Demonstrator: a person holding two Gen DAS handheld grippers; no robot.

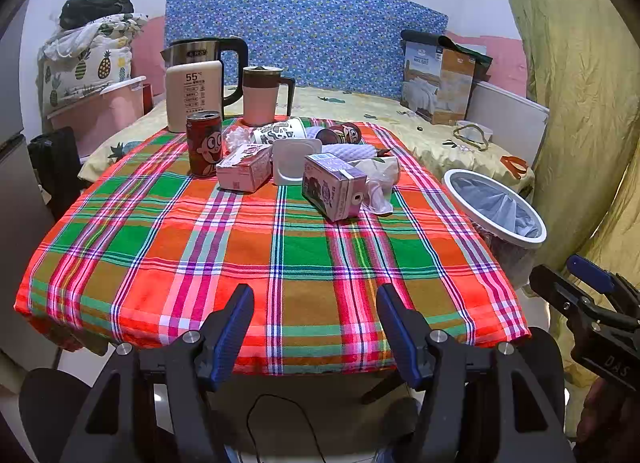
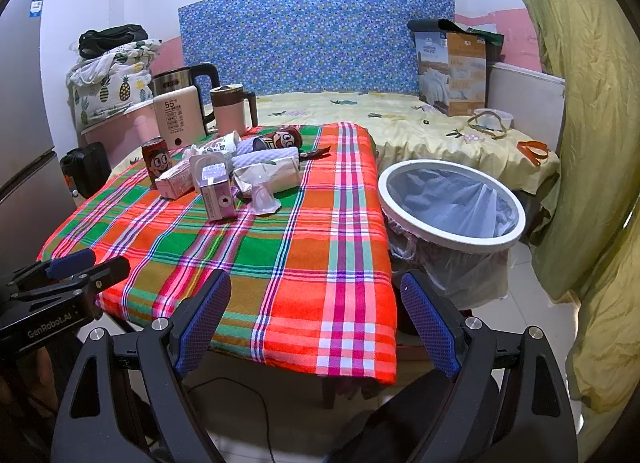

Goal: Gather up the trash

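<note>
A bed (image 2: pixel 400 119) with a yellow printed cover fills the back of the room, and in front of it stands the worktop (image 1: pixel 248 263) under an orange, green and pink plaid cloth. Just beside the worktop's right edge, on the floor, sits the bin (image 2: pixel 451 203), white-rimmed and lined with a clear bag, its mouth tilted toward the camera. Along the far left of the worktop stand a steel kettle (image 1: pixel 200 51), a cream warmer marked 55 (image 1: pixel 194 95) and a pink lidded mug (image 1: pixel 262 95). The trash lies heaped in the far middle: an upright red can (image 1: pixel 204 147), a pink carton (image 1: pixel 244 171) on its side, a white tub (image 1: pixel 294 161), a purple carton (image 1: pixel 334 187) nearest the front, crumpled clear plastic (image 1: pixel 380 191) touching its right side, and a tipped can (image 1: pixel 340 133) behind. The left claw (image 1: pixel 316 327) hovers over the near edge, spread wide and holding nothing. The right claw (image 2: pixel 316 323) hangs at the near right corner, equally spread and bare.
</note>
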